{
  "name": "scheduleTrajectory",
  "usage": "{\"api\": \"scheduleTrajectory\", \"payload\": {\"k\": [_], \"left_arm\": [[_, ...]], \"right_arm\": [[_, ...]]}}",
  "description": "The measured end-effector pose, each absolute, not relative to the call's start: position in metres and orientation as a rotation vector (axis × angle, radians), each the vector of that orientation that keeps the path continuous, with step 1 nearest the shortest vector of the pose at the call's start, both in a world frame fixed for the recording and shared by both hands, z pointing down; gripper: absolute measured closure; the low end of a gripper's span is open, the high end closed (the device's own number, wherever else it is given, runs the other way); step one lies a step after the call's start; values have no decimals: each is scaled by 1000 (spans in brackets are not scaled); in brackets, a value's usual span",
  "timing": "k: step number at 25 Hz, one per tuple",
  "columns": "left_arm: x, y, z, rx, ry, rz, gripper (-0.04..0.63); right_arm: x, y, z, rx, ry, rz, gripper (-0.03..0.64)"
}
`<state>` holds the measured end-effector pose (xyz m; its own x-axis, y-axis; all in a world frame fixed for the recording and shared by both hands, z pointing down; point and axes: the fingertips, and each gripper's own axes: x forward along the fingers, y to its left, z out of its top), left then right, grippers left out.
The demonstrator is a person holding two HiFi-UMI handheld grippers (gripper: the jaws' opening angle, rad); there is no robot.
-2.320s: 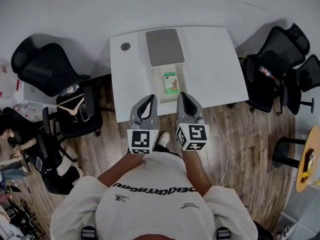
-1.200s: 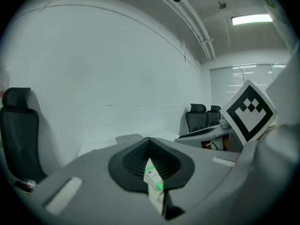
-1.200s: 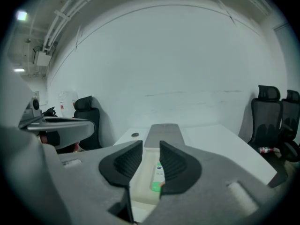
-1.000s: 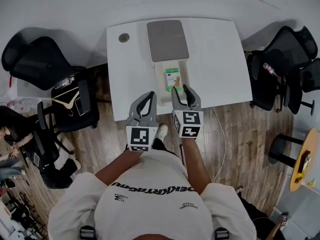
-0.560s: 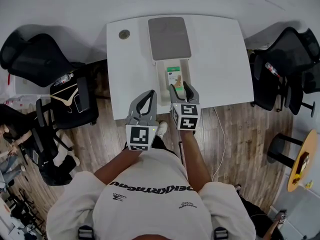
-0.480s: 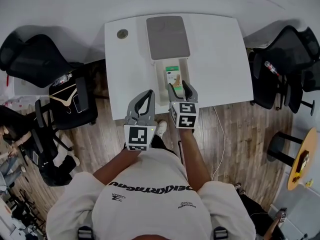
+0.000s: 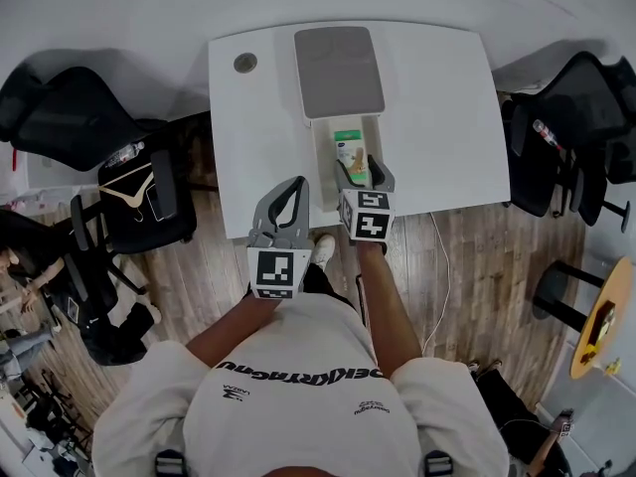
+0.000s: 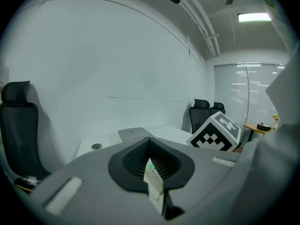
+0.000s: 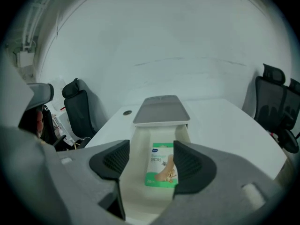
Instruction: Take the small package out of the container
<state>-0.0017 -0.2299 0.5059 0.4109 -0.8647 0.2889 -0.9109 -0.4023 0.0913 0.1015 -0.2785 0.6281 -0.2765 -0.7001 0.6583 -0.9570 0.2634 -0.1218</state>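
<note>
Since the small package [image 9: 163, 170] lies flat on the floor of the open white container [image 9: 137, 149], nearer its right wall and clear of the grey lid [image 7: 338, 68] at the far end, I judge it a thin, light, glossy sachet that bends and slides easily. It is best pinched across its narrow width, or by tipping up its near short edge. The right gripper [image 9: 151, 153] hangs over it with jaws spread wide, having just been opening. The package shows between them, but neither pad touches it. The left gripper [image 8: 150, 142] is closed, held off the edge of the table [image 7: 437, 117]; a pale slip sits behind its tips, possibly a tag. The package's thickness and the container's near end stay hidden behind the jaws.
</note>
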Motion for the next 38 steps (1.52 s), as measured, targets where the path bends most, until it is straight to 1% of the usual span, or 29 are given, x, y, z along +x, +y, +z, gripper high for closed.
{"api": "scheduleTrajectory", "payload": {"k": [18, 38], "left_arm": [[10, -232, 529, 2426, -1495, 315, 597], [16, -231, 534, 2409, -1499, 329, 597]], "right_arm": [[107, -292, 696, 1404, -1920, 821, 316], [112, -293, 725, 1343, -1848, 853, 293]]}}
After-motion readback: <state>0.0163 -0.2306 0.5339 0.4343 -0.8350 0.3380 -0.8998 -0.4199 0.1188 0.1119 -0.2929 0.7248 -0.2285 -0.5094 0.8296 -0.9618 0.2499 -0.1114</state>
